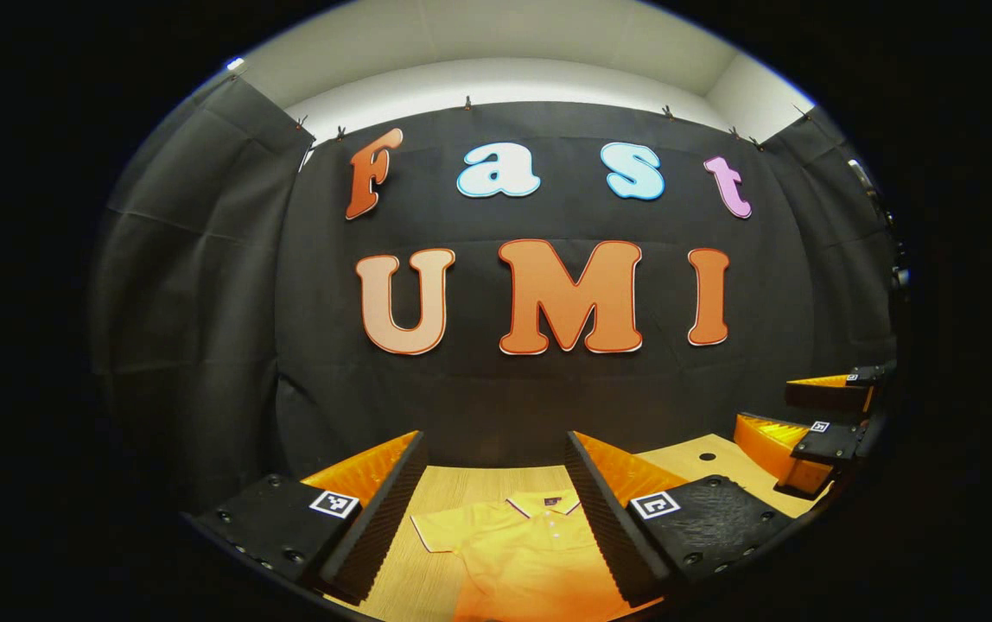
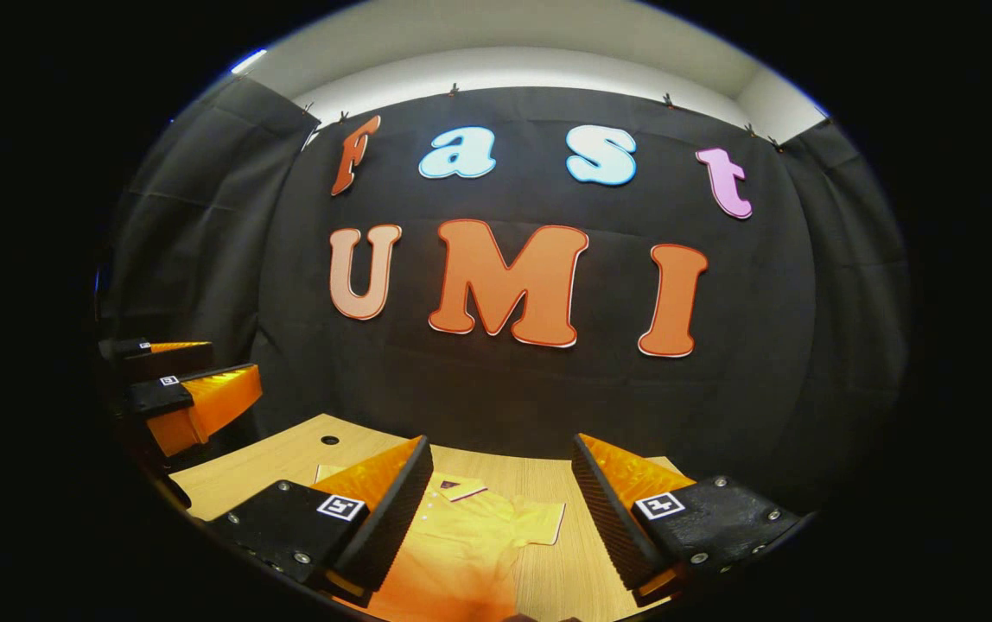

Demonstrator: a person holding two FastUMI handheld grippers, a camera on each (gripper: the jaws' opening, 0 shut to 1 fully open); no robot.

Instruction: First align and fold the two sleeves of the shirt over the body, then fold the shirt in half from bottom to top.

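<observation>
Black cloth (image 1: 202, 285) hangs as the booth's back and side walls, clipped up top, w/ a pale wall and ceiling (image 1: 496, 52) above it. Light wood table (image 1: 496, 479) below, w/ a small dark hole (image 1: 707, 456) in the top.

Left gripper (image 1: 496, 510) held above the table, fingers spread wide, nothing between them. Shirt (image 1: 522, 553) lies flat on the table straight ahead and below, collar (image 1: 543, 504) toward the cloth, one short sleeve (image 1: 440, 529) spread out near its left finger. Right gripper (image 1: 807, 432) off to its right, apart.

Right gripper (image 2: 500, 510) also released, fingers wide, holding nothing, above the table (image 2: 548, 479). Shirt (image 2: 470, 536) sits ahead and slightly left of it, one sleeve (image 2: 539, 523) out flat between its fingers. Left gripper (image 2: 185, 389) far off to its left, near the side cloth.
</observation>
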